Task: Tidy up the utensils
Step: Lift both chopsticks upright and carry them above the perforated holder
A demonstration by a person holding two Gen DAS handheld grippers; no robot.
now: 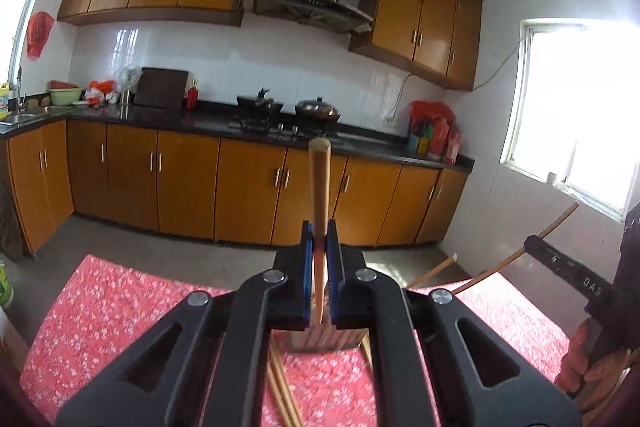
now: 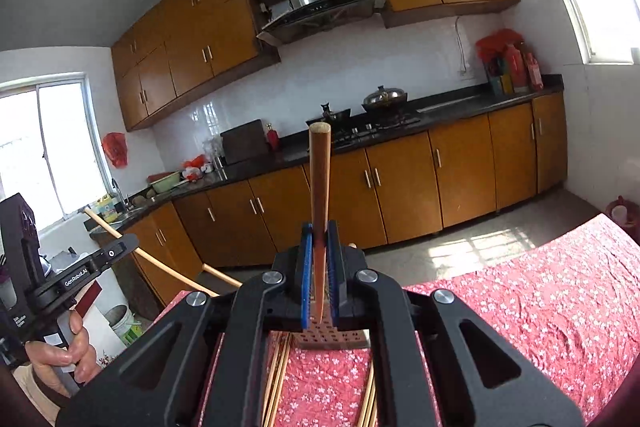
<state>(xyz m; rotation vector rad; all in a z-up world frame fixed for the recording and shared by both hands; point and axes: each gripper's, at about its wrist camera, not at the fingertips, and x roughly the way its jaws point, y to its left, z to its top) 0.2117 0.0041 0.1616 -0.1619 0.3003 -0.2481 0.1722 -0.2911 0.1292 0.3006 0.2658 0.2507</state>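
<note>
Chopsticks are being gathered: left gripper point(image 1: 319, 239) clamps 1 chopstick point(image 1: 320, 183) upright, right gripper point(image 2: 319, 239) clamps another point(image 2: 319, 179). Below sits the holder point(image 2: 332, 337) on the red cloth point(image 2: 520, 299). Next, I judge, each tip needs lowering into it.
</note>
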